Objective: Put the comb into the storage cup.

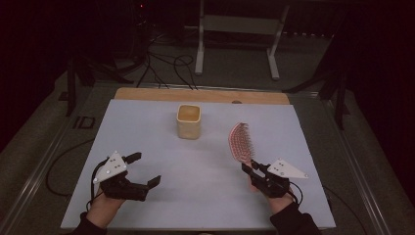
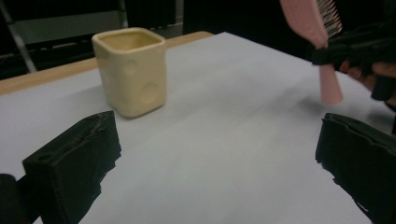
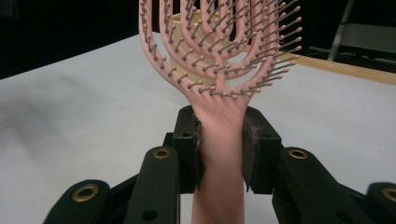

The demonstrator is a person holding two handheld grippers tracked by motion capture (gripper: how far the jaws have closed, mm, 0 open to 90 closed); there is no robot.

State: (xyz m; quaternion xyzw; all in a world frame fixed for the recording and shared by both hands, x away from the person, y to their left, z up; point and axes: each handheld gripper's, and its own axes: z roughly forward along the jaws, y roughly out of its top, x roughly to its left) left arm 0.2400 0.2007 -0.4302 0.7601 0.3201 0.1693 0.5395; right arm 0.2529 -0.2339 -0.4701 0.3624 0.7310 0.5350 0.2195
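Right gripper: jaws clamped on the handle of the pink hairbrush, near right of the tabletop. Brush head points away toward the far side, bristles facing the right gripper's camera; its handle end hangs just above the surface. Left gripper: jaws wide apart, holding nothing, near left. Cream square cup stands upright at far centre, well apart from both.

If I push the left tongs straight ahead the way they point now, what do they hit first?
Probably nothing soon: bare mat lies ahead of the open left tongs. The cup sits left of that line, the brush right of it; depth is unclear.
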